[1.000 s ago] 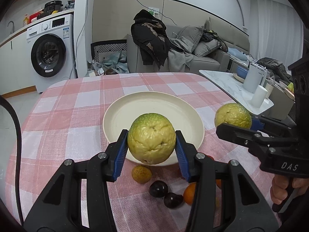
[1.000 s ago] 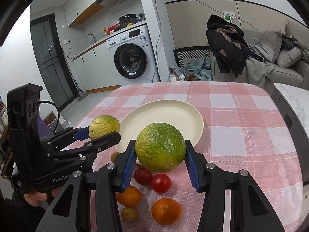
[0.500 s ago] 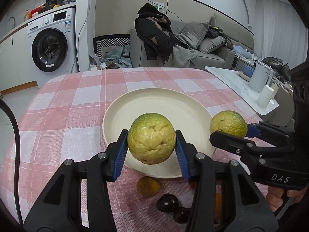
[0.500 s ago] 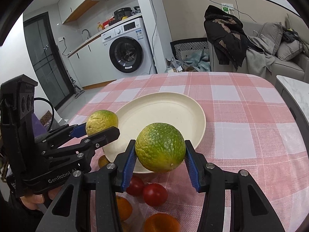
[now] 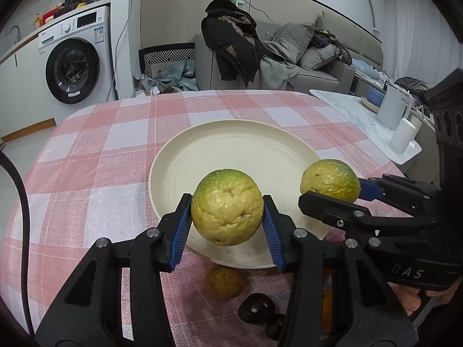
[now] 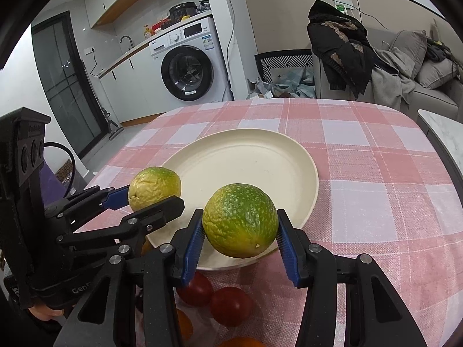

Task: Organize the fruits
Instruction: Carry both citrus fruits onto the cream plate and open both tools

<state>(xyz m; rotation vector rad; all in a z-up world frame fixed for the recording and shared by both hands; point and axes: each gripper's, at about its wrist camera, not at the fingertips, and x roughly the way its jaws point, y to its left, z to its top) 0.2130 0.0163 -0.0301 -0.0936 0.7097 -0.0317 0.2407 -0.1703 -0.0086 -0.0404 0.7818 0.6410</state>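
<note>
Even, soft indoor light, fairly bright. Both views are sharp at centre, with strong fisheye bending and black vignette at the corners. Faint shadows lie under the plate [image 5: 202, 156]; no glare.

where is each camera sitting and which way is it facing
Left wrist: on the left gripper, looking forward and down over its yellow-green fruit; a hand shows lower right.
Right wrist: on the right gripper, same slant, gripping the greener fruit.
Shared: the cream plate, both fruits, the checked tablecloth.
</note>
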